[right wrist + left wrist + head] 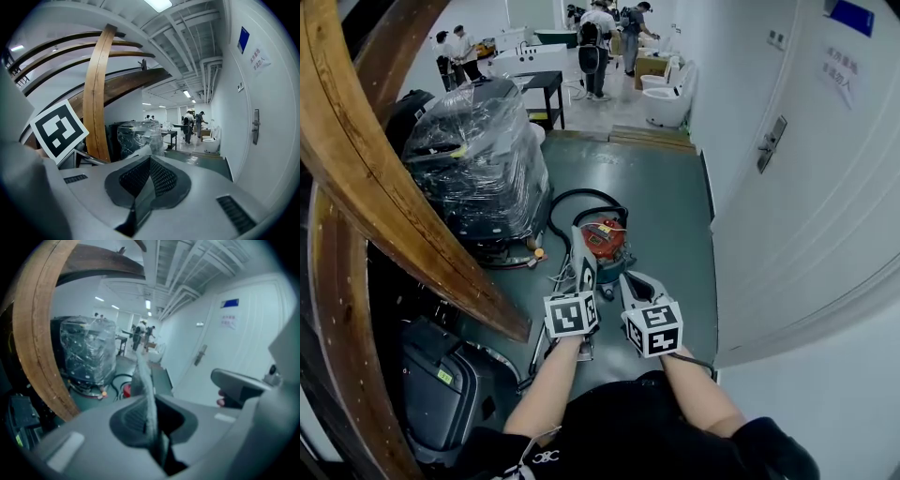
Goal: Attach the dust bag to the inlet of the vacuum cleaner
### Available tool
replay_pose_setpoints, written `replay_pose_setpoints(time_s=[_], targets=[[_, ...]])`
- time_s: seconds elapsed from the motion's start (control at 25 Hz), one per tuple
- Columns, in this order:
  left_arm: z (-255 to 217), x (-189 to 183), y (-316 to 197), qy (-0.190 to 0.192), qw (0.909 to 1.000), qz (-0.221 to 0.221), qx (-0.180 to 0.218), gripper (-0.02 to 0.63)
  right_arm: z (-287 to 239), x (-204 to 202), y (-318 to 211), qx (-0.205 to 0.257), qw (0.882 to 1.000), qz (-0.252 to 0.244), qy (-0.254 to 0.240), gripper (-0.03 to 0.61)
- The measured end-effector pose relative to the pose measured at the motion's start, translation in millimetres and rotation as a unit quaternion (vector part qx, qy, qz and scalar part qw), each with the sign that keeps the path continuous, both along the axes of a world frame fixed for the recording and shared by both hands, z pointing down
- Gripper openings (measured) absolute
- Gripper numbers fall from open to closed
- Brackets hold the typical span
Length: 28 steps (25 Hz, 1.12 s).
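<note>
One dust bag (pixel 140 376) in left gripper (pixel 149 420), long axis toward vacuum cleaner (pixel 605 239)

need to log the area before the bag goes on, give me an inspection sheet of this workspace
surface: grey-green floor; no table in use.
job's things: red vacuum cleaner on the floor ahead; grey dust bag held up, not yet at the inlet.
clutter: plastic-wrapped machine, black case and curved wooden beams, all at left.
grippers: left hand-held gripper shut on the dust bag; right hand-held gripper shut, nothing between its jaws.
cables: black hose looped on the floor beside the vacuum cleaner.
surroundings: white door at right; toilets and people far down the room.
</note>
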<state>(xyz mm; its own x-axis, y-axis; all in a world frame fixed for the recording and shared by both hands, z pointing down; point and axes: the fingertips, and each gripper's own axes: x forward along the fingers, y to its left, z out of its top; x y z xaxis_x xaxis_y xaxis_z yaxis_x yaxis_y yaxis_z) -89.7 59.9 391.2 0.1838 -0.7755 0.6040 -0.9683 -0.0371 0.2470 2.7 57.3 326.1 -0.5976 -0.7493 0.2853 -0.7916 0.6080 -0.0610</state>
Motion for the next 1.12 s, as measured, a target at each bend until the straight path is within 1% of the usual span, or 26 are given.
replay_pose_setpoints(time_s=[0.16,0.24,0.4,0.52,0.84,1.12], targets=[[3.5,-7.9,-0.4,0.007,0.9999,-0.009,-0.009,0.025,3.2,-9.0,-5.5,-0.005,1.0,-0.008,0.003,-0.002],[3.5,-11.9,-0.5,0.014,0.9997,-0.019,-0.011,0.025,4.3,-13.9,-8.7,-0.005,1.0,-0.016,0.006,-0.002],[15.3,-23.7,-5.7,0.012,0.9991,-0.04,-0.013,0.025,11.0,-22.2,-15.2,-0.007,0.999,-0.033,0.011,-0.002],[19.5,-28.8,-15.4,0.018,0.9984,-0.053,-0.011,0.025,16.2,-27.3,-26.6,-0.005,0.999,-0.047,0.017,-0.002],[24.1,-44.8,-50.1,0.011,0.9963,-0.085,-0.01,0.026,25.4,-40.4,-73.9,-0.018,0.997,-0.071,-0.006,-0.002],[20.8,-55.0,-103.7,0.004,0.9938,-0.11,-0.013,0.026,22.4,-47.6,-138.1,-0.024,0.996,-0.085,-0.022,-0.002]])
